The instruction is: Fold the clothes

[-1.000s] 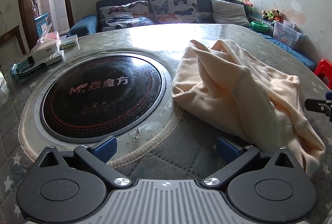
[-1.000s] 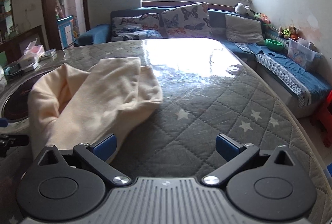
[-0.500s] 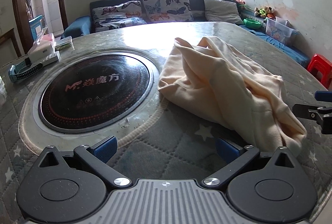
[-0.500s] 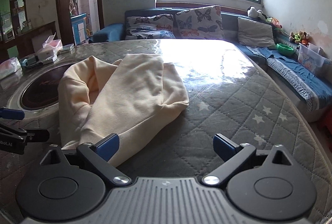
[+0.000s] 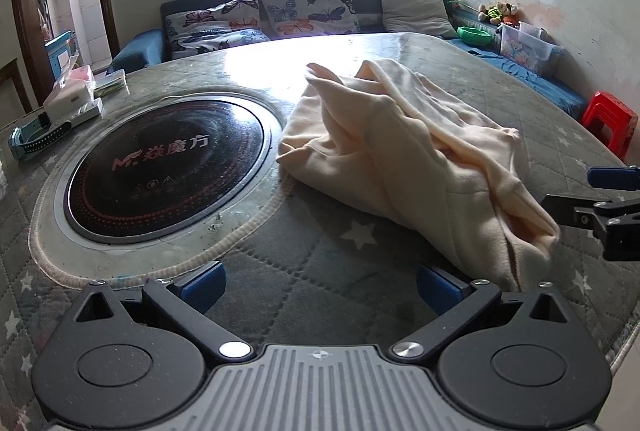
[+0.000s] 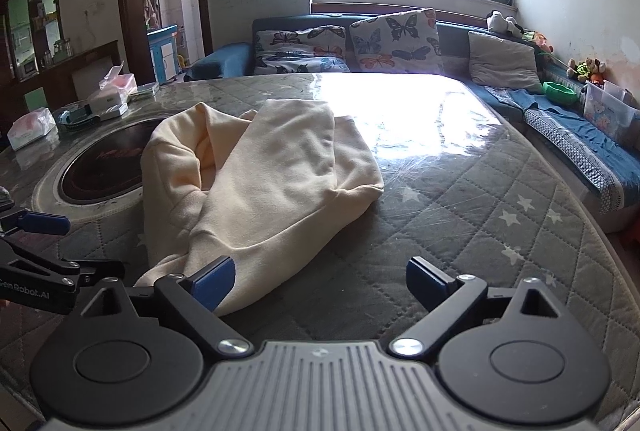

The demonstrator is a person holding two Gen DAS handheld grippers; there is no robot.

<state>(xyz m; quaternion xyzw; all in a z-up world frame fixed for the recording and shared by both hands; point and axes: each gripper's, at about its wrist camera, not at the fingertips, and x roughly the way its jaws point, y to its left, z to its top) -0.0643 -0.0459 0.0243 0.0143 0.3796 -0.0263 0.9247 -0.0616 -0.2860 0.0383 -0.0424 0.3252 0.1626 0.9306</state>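
A cream sweatshirt (image 5: 404,151) lies crumpled on the grey quilted table (image 5: 328,271); it also shows in the right wrist view (image 6: 260,183). My left gripper (image 5: 318,285) is open and empty, hovering over the table just in front of the garment's near edge. My right gripper (image 6: 320,281) is open and empty, its left finger (image 6: 212,279) over the garment's near hem. Each gripper shows at the edge of the other's view, the right one at the right (image 5: 600,199) and the left one at the left (image 6: 36,247).
A round black induction plate (image 5: 160,159) is set in the table left of the garment. Boxes, tissues and a blue watch (image 5: 36,139) sit at the far left. A sofa with butterfly cushions (image 5: 308,7) runs behind; a red stool (image 5: 608,123) stands at the right.
Both grippers have drawn back toward the table's near edge, so the garment looks farther off and more of it shows. The garment itself has not moved. Both grippers stay open.
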